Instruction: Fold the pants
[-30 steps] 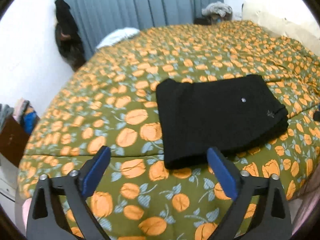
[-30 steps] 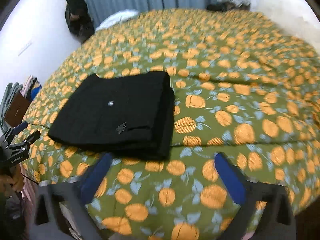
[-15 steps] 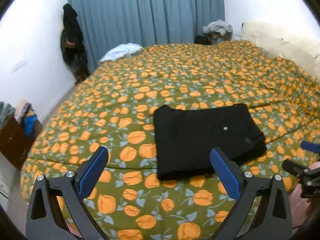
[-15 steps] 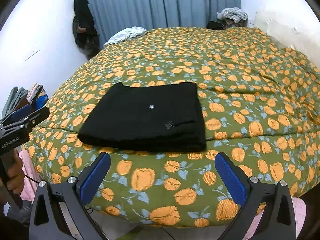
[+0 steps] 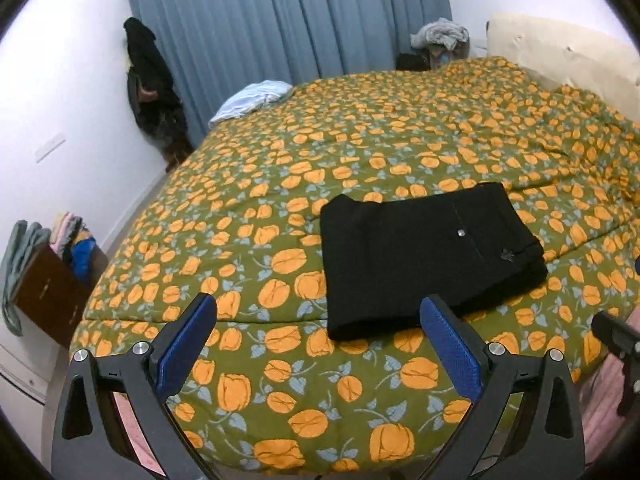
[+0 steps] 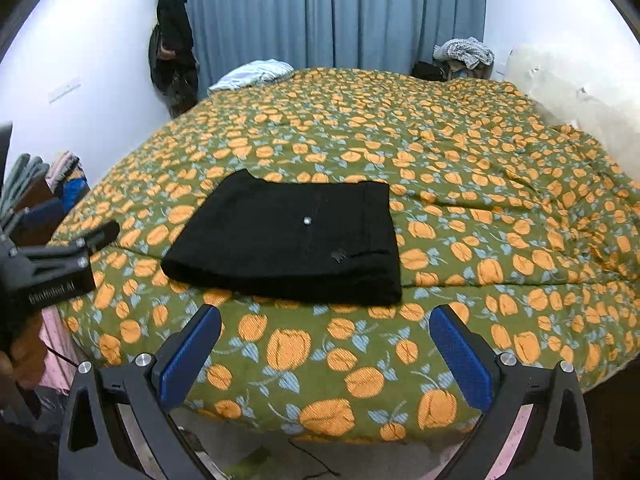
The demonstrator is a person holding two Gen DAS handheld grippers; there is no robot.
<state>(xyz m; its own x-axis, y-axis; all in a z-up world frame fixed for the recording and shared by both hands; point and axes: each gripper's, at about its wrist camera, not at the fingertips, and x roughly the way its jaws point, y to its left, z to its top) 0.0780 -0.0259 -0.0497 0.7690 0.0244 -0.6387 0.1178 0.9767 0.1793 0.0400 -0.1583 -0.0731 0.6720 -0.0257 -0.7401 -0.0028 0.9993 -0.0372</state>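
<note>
**Premises: domestic bedroom**

Large bed (image 5: 360,152) under an olive quilt printed with orange flowers, cream headboard (image 5: 560,56) at the far right edge. Blue floor-length curtains (image 6: 328,12) behind. Dark garments (image 6: 172,40) hung in the far left corner; clothes heaped on a wooden cabinet (image 5: 44,288).

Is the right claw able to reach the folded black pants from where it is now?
Probably yes: the right claw is open, facing the pants, with only bare bedspread between them.

Pants (image 5: 428,256) on bed (image 5: 280,184)
</note>
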